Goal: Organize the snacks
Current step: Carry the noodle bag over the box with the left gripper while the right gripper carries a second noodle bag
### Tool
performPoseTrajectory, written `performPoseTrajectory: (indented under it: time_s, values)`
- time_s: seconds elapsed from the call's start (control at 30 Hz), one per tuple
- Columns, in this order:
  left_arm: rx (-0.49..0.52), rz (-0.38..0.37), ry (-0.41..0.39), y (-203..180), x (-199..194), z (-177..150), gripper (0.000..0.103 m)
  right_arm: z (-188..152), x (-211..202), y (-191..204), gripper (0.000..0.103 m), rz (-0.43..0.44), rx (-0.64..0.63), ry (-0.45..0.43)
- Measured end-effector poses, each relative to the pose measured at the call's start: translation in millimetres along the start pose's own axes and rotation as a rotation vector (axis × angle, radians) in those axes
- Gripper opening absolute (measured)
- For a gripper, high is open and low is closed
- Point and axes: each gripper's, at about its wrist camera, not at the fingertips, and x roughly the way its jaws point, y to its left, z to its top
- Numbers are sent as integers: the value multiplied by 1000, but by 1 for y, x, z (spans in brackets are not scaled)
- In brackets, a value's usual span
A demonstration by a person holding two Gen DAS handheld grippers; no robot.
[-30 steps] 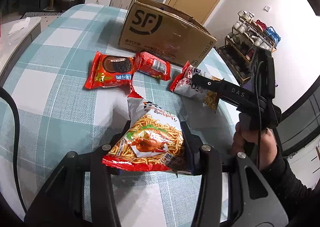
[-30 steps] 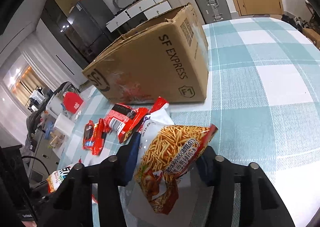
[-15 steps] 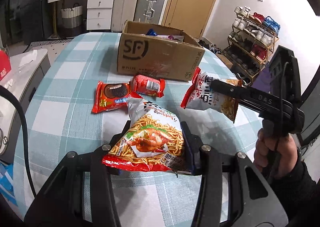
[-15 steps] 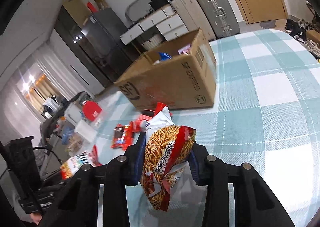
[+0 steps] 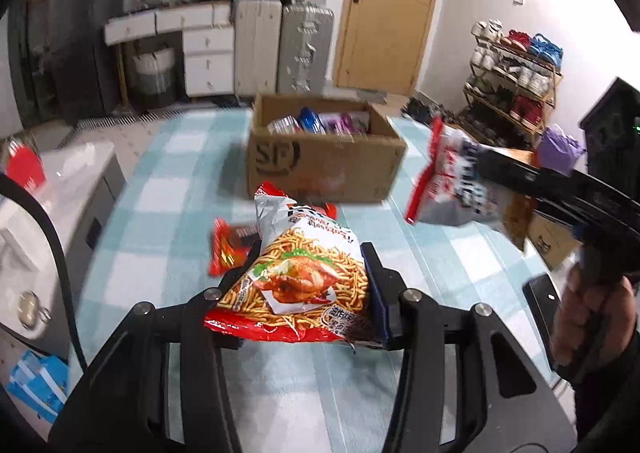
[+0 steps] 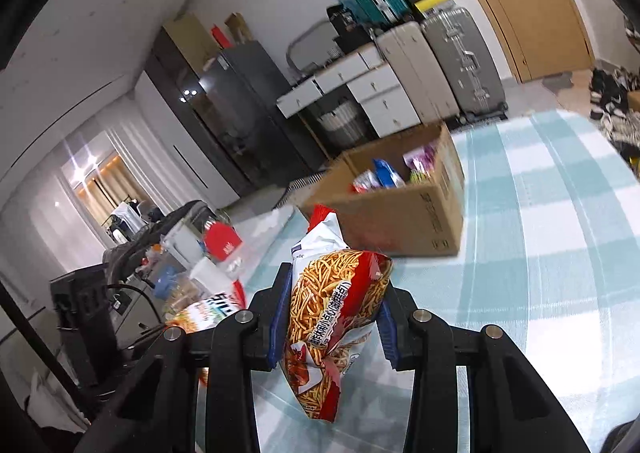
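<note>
My left gripper (image 5: 306, 287) is shut on a red and white bag of fried noodle sticks (image 5: 304, 277) and holds it above the checked tablecloth. My right gripper (image 6: 330, 317) is shut on a second noodle stick bag (image 6: 336, 317), which hangs upright in the air; that bag also shows in the left wrist view (image 5: 452, 177), right of the box. The open SF cardboard box (image 5: 320, 169) stands ahead on the table with several snack packs inside; it shows in the right wrist view (image 6: 404, 209) too. A red cookie pack (image 5: 228, 249) lies on the cloth, partly hidden behind the left bag.
The teal and white checked tablecloth (image 5: 168, 237) covers the table. A white side cabinet (image 5: 52, 189) with a red item stands at the left. Suitcases (image 5: 280, 45), drawers and a door are behind. A shoe rack (image 5: 516, 73) is at the right.
Both grippers have risen with their bags. The box's open top and its contents now show. The right bag has moved up and closer to the box.
</note>
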Motion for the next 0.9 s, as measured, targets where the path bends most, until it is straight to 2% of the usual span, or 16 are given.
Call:
performPoseTrajectory:
  time_s: [0.27, 0.43, 0.6, 0.73, 0.9]
  values:
    - [38, -26, -63, -5, -27, 46, 43, 35, -35, 26, 38, 41, -13, -77]
    - [55, -10, -98, -3, -43, 79, 43, 60, -45, 46, 38, 37, -68, -95]
    - [12, -53, -73, 13, -47, 113, 43, 87, -49, 65, 38, 34, -113, -111]
    - [36, -13, -83, 17, -49, 136, 43, 109, -51, 76, 38, 27, -133, -116]
    - [56, 0, -78, 14, -48, 163, 43, 134, -43, 87, 38, 2, -163, -115]
